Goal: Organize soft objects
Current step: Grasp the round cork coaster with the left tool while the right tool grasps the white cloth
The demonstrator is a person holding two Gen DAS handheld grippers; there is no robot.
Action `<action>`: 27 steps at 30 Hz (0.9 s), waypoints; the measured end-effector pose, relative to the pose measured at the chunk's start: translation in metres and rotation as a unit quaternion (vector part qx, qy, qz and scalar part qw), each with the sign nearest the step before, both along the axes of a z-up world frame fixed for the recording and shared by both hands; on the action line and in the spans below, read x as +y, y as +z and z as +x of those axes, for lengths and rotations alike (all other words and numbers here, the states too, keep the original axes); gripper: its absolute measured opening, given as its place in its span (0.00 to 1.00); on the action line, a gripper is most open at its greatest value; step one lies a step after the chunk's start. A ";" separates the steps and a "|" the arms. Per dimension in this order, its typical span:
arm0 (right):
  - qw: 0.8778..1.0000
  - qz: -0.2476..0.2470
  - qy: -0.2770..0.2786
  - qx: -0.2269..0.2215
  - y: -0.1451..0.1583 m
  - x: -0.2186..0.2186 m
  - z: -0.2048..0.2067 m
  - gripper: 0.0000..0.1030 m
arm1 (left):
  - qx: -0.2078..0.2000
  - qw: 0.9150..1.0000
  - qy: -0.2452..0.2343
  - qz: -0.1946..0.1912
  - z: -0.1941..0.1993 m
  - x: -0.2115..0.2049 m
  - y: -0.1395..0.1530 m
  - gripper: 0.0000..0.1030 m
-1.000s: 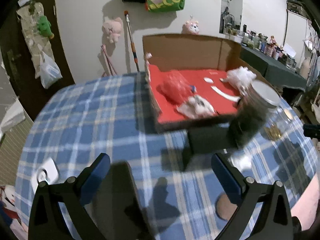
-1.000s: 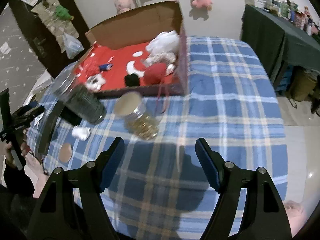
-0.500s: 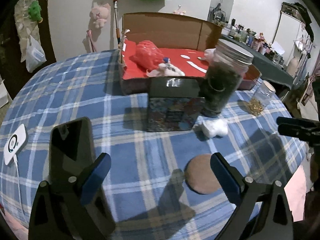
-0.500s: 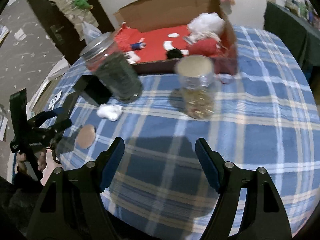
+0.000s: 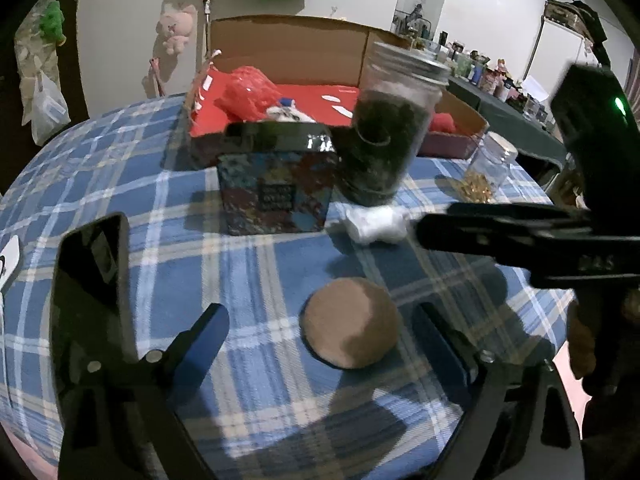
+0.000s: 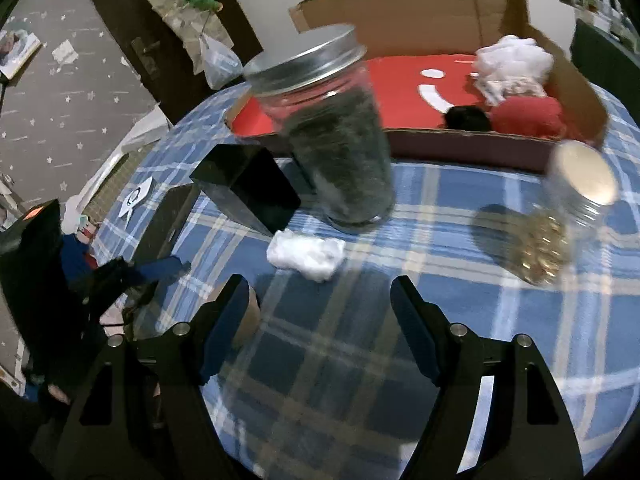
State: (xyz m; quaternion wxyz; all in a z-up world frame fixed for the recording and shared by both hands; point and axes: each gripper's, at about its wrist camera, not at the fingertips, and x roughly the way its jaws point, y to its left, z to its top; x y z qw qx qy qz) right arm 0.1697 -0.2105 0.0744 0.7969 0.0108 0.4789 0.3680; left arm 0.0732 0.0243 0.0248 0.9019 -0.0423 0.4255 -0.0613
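A brown round pad [image 5: 351,322] lies on the blue plaid tablecloth [image 5: 256,264], just ahead of my open left gripper [image 5: 320,332], between its fingers. A white cotton wad [image 6: 306,253] lies a little ahead of my open, empty right gripper [image 6: 320,300]; it also shows in the left wrist view [image 5: 376,224]. Behind stands a cardboard box with a red floor [image 6: 400,76] holding a white fluffy lump [image 6: 514,60], a red soft thing [image 6: 528,116], a black pompom [image 6: 468,118] and a red mesh bundle [image 5: 250,94]. The right gripper's arm [image 5: 520,236] crosses the left wrist view.
A tall glass jar of dark stuff with a metal lid [image 6: 336,140] stands by the wad. A small jar of gold bits [image 6: 560,224] is to the right. A patterned tin box [image 5: 276,188] and a black phone [image 5: 90,280] sit on the left.
Both grippers have moved down and closer to the table. The brown pad now lies between the left fingers, and the white wad is near the right gripper. Both stay open.
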 end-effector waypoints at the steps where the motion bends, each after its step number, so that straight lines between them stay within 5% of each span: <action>1: 1.000 -0.002 0.001 -0.002 -0.001 0.004 0.001 0.71 | 0.000 1.000 -0.001 0.001 -0.001 -0.002 -0.001 0.90; 11: 0.999 -0.042 0.012 -0.023 -0.015 0.047 0.003 0.70 | 0.001 1.000 -0.009 0.008 -0.003 -0.013 -0.012 0.78; 18: 0.998 -0.058 0.004 -0.026 -0.021 0.049 0.009 0.42 | -0.003 1.000 -0.016 0.013 -0.001 -0.016 -0.011 0.53; 27: 0.998 -0.048 0.005 -0.026 -0.017 0.029 0.005 0.31 | 0.004 1.000 -0.014 -0.009 0.002 -0.011 -0.007 0.40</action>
